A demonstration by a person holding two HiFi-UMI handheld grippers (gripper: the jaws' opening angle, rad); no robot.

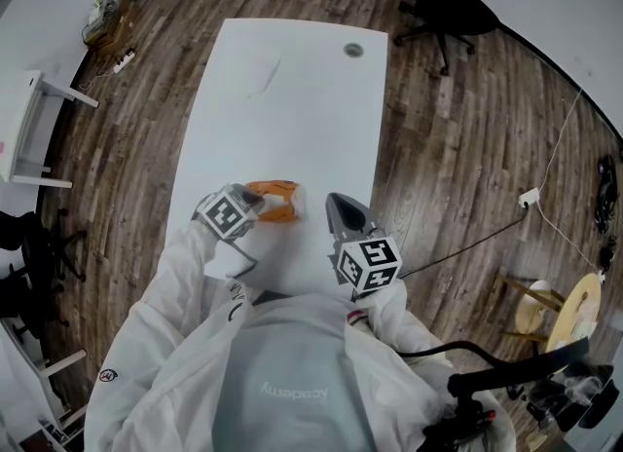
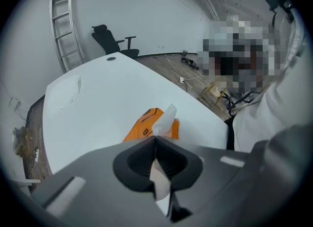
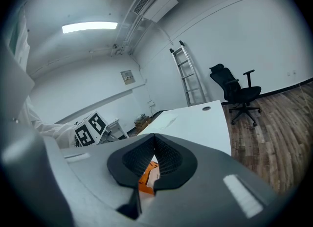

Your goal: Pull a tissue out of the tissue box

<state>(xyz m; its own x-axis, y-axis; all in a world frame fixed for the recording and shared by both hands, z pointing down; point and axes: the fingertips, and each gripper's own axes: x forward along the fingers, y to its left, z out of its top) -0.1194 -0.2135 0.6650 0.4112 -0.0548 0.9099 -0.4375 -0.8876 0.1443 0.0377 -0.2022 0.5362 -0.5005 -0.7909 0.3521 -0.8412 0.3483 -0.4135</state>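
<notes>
— Where did things stand, biggest first?

— The white table (image 1: 292,99) ran from six to twelve o'clock in the head view. The work sat at its six o'clock end, close to the person.

— And the two tools?

— The right gripper (image 3: 154,136) hung at about three o'clock of the box, its jaws together on nothing. Only orange showed through the hollow behind its tips. The left gripper (image 2: 155,138) came in from the box's eight o'clock, pointing steeply down, with its jaws clamped on the tissue.

— The box itself?

— The orange tissue box (image 1: 274,201) lay flat on the table between the two grippers. It looked more like a soft pack than stiff card. I judged it light, and likely to lift or slide with the pull unless something pinned it.

— And the tissue?

— The tissue (image 2: 166,118) stood up from the top of the tissue box, toward its one o'clock end in the left gripper view. It ran as a creased white strip through the closed jaws. It seemed thin, limp and easy to tear. I'd say the hold belonged on the bunched middle fold, not a loose corner, and the pull should be slow and straight away from the slot.

— What was the risk?

— The sheet could rip, or the tissue box could come along with it. The empty right gripper was near enough to press the box down.
</notes>
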